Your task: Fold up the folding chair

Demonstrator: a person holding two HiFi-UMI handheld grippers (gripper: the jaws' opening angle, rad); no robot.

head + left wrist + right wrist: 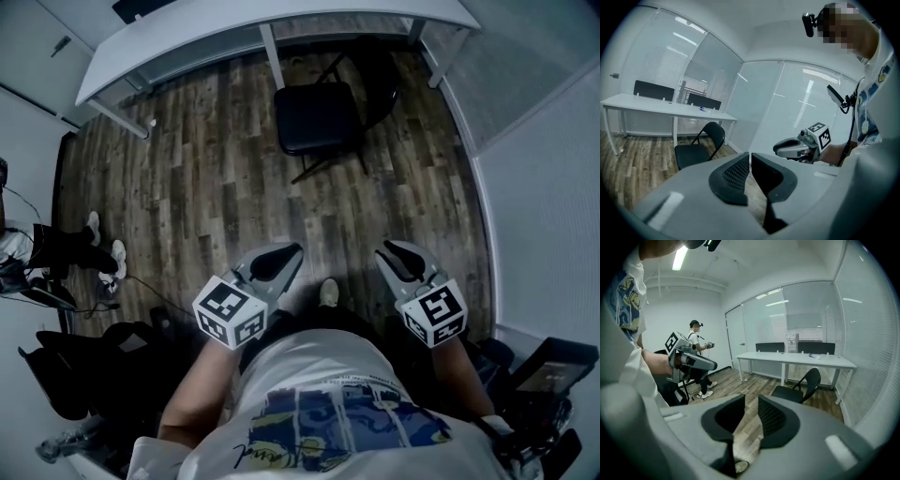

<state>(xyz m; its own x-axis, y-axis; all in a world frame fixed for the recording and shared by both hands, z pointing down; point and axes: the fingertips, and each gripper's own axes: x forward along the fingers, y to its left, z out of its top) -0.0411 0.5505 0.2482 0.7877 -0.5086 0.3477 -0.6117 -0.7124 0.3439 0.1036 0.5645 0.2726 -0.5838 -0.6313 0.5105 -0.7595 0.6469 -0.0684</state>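
Two grippers: both empty, well apart from the chair.
Left gripper [750, 157]: jaws all but together.
Right gripper [751, 401]: jaws apart.
Folding chair [317, 117]: unfolded on the floor [206, 187], beside the table [234, 28].
Hard to see: chair back, seemingly shadowed under the table edge.

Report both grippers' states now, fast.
Left gripper: shut, holding nothing.
Right gripper: open, nothing between its jaws.
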